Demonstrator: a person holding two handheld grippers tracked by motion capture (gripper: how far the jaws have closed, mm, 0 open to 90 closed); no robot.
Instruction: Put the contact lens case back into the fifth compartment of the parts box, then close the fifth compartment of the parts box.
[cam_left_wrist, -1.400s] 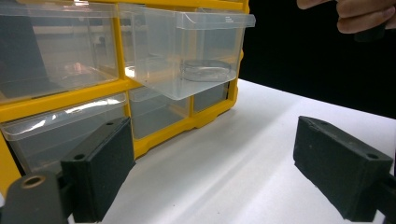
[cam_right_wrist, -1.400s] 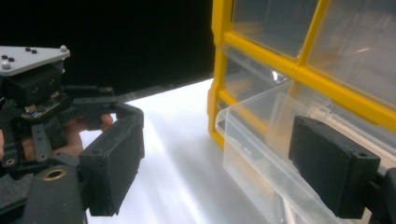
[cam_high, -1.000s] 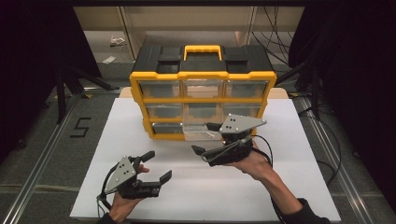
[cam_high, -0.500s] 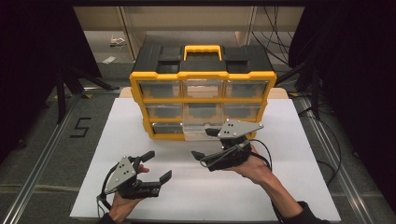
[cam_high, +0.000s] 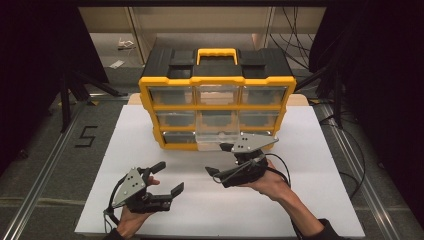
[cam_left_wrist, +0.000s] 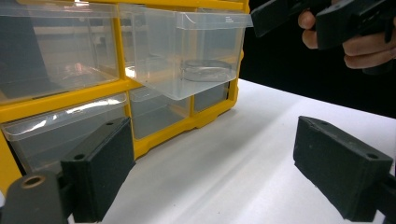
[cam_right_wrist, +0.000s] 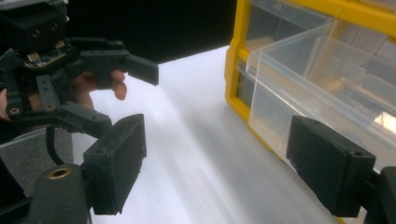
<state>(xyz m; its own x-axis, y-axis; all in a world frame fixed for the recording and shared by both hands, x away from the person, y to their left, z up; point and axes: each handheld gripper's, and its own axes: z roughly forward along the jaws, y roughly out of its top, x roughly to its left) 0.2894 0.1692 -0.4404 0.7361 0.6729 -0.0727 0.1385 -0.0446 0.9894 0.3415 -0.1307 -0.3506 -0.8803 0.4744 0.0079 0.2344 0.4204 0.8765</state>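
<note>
A yellow and black drawer cabinet (cam_high: 216, 107) stands at the back of the white board (cam_high: 310, 200). One clear drawer (cam_high: 218, 140) in its bottom row is pulled out; in the left gripper view this drawer (cam_left_wrist: 196, 51) holds a faint clear round item. My right gripper (cam_high: 216, 167) hovers open just in front of the drawer, touching nothing. In its own view the right gripper (cam_right_wrist: 222, 170) has the drawer (cam_right_wrist: 317, 70) off to one side. My left gripper (cam_high: 167, 178) rests open on the board at the near left, empty (cam_left_wrist: 219, 177).
The cabinet's other clear drawers (cam_high: 172, 95) are shut. Its yellow handle (cam_high: 216, 51) sits on top. Bare white board lies between the grippers and the cabinet. Dark floor with a "5" mark (cam_high: 86, 136) and metal rails surrounds the board.
My right gripper has drawn back a little from the pulled-out drawer toward the near edge. The drawer stays out. The left gripper has not moved.
</note>
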